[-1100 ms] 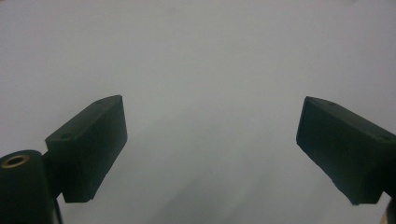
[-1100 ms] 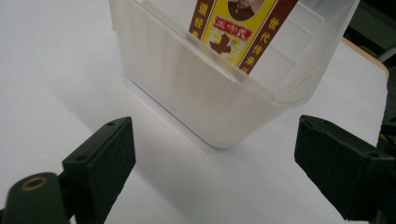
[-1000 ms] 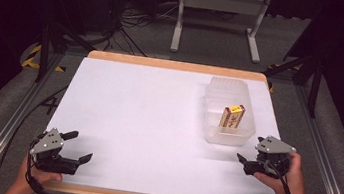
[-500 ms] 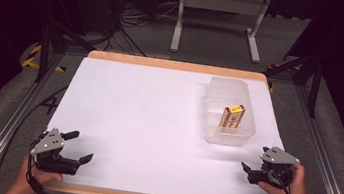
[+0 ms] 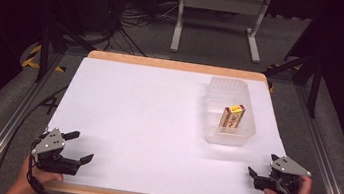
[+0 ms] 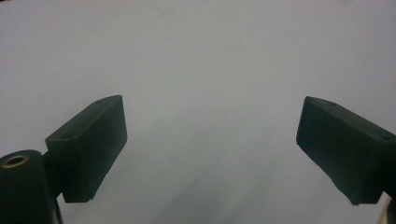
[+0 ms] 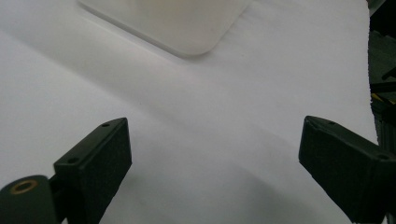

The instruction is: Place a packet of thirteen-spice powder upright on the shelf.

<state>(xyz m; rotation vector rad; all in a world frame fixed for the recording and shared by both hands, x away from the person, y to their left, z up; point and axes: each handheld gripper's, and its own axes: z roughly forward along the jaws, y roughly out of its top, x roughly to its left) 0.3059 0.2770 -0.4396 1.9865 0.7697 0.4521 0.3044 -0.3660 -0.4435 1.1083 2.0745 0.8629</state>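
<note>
Left gripper (image 5: pixel 80 147) at seven o'clock and right gripper (image 5: pixel 252 173) at five rest on the white surface (image 5: pixel 146 124), fingers released; a matchbox (image 5: pixel 233 116) stands in the clear tub (image 5: pixel 227 134).

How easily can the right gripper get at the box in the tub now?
Probably yes. The right gripper is open, the tub has no lid, and bare table lies between them. The box leans inside.

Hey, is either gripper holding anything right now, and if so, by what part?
Nothing is held: left gripper and right gripper are both open over the white table.
</note>
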